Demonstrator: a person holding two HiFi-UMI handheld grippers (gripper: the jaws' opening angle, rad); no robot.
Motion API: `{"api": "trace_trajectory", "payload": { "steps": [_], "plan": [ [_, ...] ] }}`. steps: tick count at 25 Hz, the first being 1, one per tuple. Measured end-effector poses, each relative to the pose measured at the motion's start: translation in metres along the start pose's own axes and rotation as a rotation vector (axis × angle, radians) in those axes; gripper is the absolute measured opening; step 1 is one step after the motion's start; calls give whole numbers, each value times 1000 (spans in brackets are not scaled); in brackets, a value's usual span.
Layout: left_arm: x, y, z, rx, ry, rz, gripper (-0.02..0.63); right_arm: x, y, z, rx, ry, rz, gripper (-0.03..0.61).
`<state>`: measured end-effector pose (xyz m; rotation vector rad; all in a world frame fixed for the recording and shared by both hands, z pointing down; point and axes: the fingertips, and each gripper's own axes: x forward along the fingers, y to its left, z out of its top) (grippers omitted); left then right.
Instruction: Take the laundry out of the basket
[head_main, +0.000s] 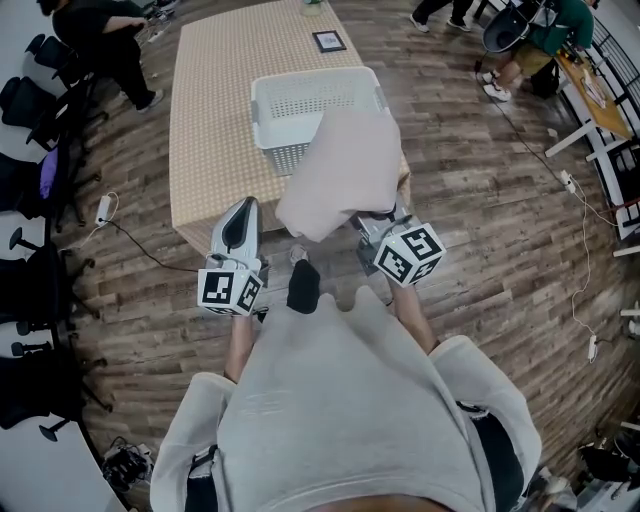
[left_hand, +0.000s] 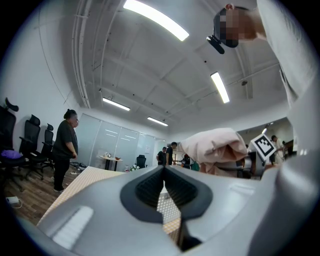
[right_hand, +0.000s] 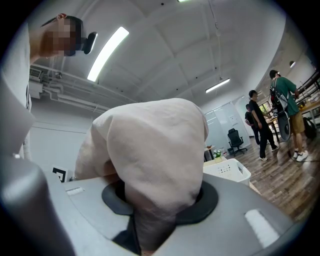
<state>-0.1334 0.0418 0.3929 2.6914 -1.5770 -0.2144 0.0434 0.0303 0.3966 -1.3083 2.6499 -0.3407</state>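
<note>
The right hand-held gripper (head_main: 380, 230) is clamped on a pale pink cloth (head_main: 340, 170). In the right gripper view the fabric (right_hand: 150, 160) fills the gap between the two dark pads and bulges up over them, so the jaws stand at a narrow opening, pressed on the cloth. The cloth hangs in the air in a loose bundle, above the near right corner of the white laundry basket (head_main: 300, 105) and partly covering that corner from the head view. From there I cannot tell whether any other laundry lies inside the basket.

The basket stands on the counter (head_main: 210, 120), which has a beige checked cover, towards its near end. A small dark picture frame (head_main: 328, 41) lies at the far end of the counter, well apart from the basket.

The left hand-held gripper (head_main: 243, 210) is at the near edge of the counter, left of the cloth and not touching it. In the left gripper view its jaws meet at the tips with nothing between them.

The wooden floor (head_main: 480, 200) surrounds the counter. Black office chairs (head_main: 30, 260) stand along the left side, and other people are at the far left and far right
</note>
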Motion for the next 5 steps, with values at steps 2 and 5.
{"api": "trace_trajectory", "payload": {
  "steps": [2,5],
  "plan": [
    [-3,1,0,-1,0,0,11,0,3,-1,-1,1,-1,167],
    [-7,3,-1,-2,1,1,11,0,6,-4,-2,3,-3,167]
  ]
}}
